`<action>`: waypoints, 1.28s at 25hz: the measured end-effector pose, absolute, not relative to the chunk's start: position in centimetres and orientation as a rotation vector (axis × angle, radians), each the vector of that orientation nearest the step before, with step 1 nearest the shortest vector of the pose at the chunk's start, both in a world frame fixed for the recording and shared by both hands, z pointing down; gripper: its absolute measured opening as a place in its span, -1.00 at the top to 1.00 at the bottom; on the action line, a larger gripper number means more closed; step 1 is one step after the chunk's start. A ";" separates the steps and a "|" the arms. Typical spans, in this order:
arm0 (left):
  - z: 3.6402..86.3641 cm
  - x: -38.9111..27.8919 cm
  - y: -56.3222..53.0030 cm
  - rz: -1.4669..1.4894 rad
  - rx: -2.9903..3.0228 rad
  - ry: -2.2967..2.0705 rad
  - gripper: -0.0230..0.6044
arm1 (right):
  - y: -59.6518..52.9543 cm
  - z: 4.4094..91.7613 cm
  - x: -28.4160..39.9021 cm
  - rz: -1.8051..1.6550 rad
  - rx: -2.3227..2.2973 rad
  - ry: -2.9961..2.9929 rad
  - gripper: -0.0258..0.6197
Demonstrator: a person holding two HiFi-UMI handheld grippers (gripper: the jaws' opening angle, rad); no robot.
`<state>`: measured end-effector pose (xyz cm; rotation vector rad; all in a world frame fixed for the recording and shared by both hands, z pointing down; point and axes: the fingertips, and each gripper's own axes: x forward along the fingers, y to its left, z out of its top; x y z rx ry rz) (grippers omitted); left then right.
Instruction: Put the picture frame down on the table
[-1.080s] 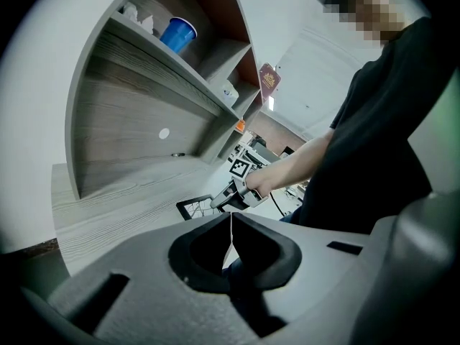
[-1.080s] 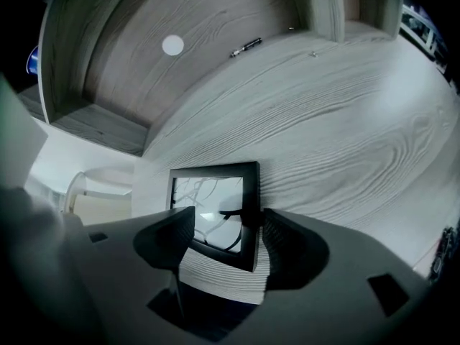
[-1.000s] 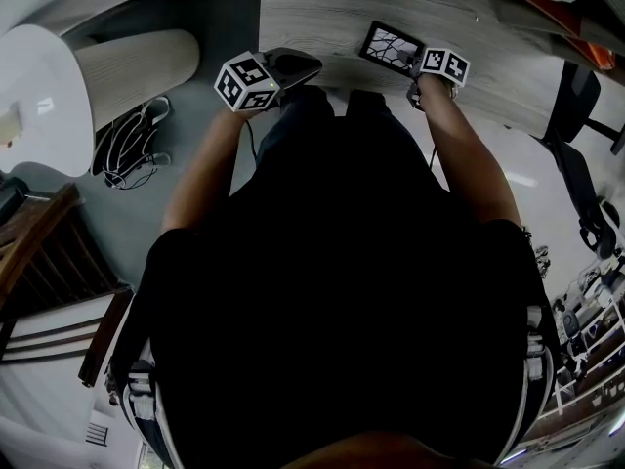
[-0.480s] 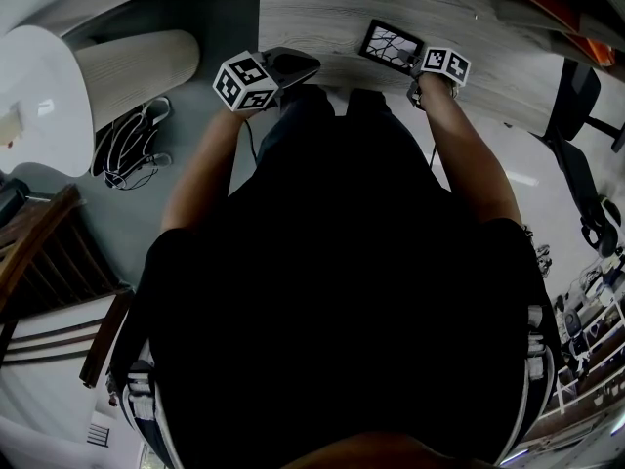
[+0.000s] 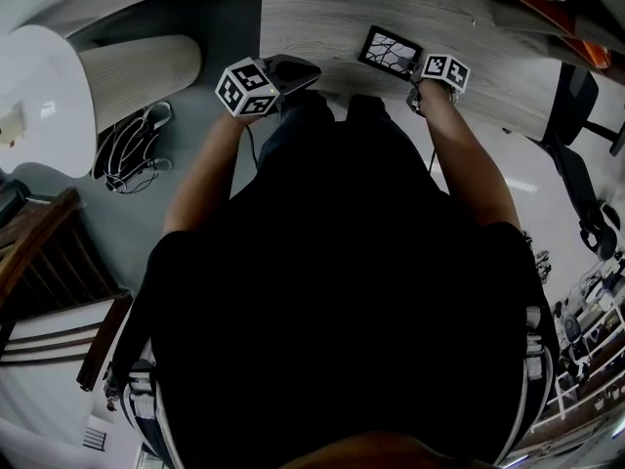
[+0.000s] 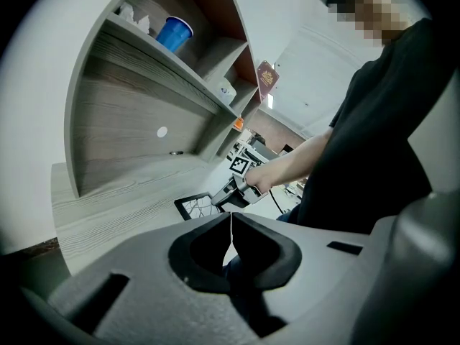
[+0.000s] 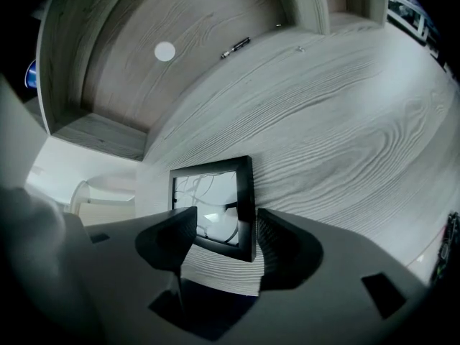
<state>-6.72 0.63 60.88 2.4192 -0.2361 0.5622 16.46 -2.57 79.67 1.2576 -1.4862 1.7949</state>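
At centre left of the head view, my left gripper (image 5: 311, 68) hung near the table (image 5: 322, 18) edge, jaws pressed together on nothing. Right of it, the frame (image 5: 389, 49) lay flat on the table, its near corner between the wide-parted jaws of my right gripper (image 5: 416, 66).

The person wears a black short-sleeved top (image 5: 342, 291) that fills the centre of the head view, with dark blue trousers (image 5: 298, 115) just above it. The left gripper (image 6: 231, 230) and right gripper (image 7: 224, 236) are matte dark grey moulded plastic with broad, rounded jaws. The left cube (image 5: 244, 86) and right cube (image 5: 444, 69) are white with black square markers. A thin dark cable (image 6: 276, 200) hangs right of centre.
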 end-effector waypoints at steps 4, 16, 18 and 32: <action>60.8 -6.5 0.6 0.561 2.425 -0.234 0.87 | -2.4 79.4 16.4 1.788 1.254 -1.490 0.22; 60.6 -6.1 0.8 0.562 2.431 -0.231 0.87 | -2.0 78.7 16.5 1.791 1.254 -1.506 0.88; 60.6 -6.1 0.7 0.562 2.431 -0.232 0.86 | -2.1 78.6 16.5 1.789 1.253 -1.513 0.90; 60.8 -5.7 0.2 0.566 2.439 -0.206 0.87 | -4.3 76.1 16.1 1.546 1.235 -1.664 0.90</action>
